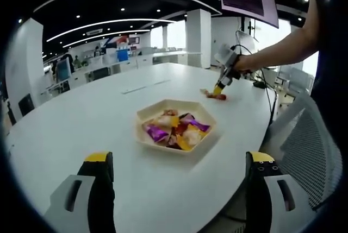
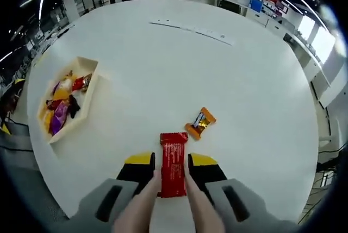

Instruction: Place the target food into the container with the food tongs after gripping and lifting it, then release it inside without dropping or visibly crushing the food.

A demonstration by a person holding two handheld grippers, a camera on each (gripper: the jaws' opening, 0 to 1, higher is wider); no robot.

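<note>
Landmark: the white table (image 2: 163,70).
Right gripper (image 2: 172,170): its jaws are squeezing the red snack bar (image 2: 173,170), which is lying flat on the table.
Orange candy (image 2: 200,123): lying on the table just beside the bar.
Tray (image 2: 86,64): sitting on the table well apart from the bar, holding wrapped sweets (image 2: 61,105).
Left gripper (image 1: 179,176): its jaws are standing wide apart over the table, holding nothing.

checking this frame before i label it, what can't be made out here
- Right gripper view: whether the right gripper actually pinches the red snack bar or just straddles it; the contact is unclear.
- Right gripper view: the print on the orange candy packet is too small to read.
- Left gripper view: individual sweets in the hexagonal tray overlap; their count is unclear.
- Left gripper view: the left gripper has its base cut off by the bottom edge.
</note>
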